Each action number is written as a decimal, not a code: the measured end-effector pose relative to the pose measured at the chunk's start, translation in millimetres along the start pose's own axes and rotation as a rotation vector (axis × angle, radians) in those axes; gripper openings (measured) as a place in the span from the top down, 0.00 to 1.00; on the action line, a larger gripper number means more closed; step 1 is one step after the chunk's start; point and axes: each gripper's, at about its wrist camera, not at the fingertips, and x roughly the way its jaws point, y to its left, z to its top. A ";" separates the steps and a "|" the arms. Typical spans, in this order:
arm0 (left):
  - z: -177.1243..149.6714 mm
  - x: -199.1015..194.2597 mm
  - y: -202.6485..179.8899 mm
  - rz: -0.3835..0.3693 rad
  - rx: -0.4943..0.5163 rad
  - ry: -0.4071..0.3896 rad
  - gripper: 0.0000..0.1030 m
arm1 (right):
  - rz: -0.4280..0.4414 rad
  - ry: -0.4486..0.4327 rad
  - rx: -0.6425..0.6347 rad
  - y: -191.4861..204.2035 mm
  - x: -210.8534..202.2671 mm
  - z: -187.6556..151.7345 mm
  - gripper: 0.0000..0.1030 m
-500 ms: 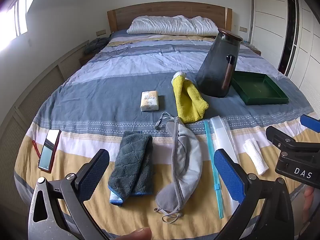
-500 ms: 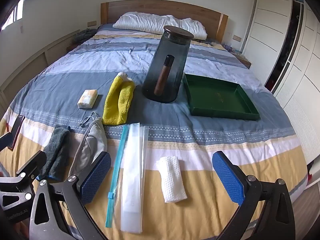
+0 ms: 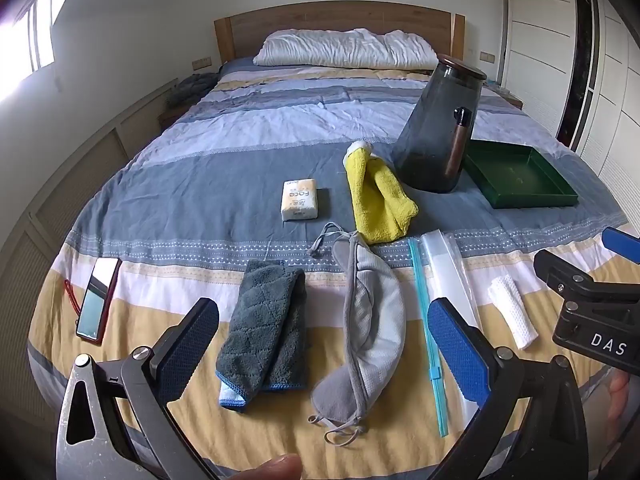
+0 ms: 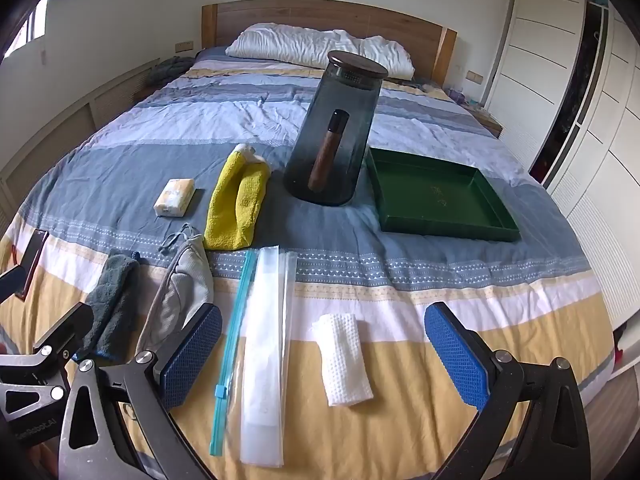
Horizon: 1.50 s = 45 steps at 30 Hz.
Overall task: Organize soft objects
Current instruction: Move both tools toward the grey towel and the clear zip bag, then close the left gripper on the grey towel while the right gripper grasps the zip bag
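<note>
The left gripper [image 3: 323,344] has its blue fingers [image 3: 188,344] spread wide with nothing between the pads, hovering above a folded dark grey towel [image 3: 266,332] and a grey eye mask [image 3: 366,328] lying side by side on the striped bed [image 3: 224,176]. The right gripper [image 4: 323,354] is spread just as wide and empty — under it lie a clear zip bag [image 4: 266,344] with a teal slider and a small rolled white cloth [image 4: 345,360]. Farther up the bed a yellow cloth [image 4: 236,204] lies beside a tissue pack [image 4: 175,197], and a dark glass jar [image 4: 334,136] stands just beside a green tray [image 4: 440,200]. A phone [image 3: 98,300] rests near the bed's left edge.
</note>
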 end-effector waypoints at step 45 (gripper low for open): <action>-37.3 48.8 83.4 -0.018 -0.128 0.152 0.01 | -0.009 0.061 0.006 -48.4 48.0 -24.6 0.00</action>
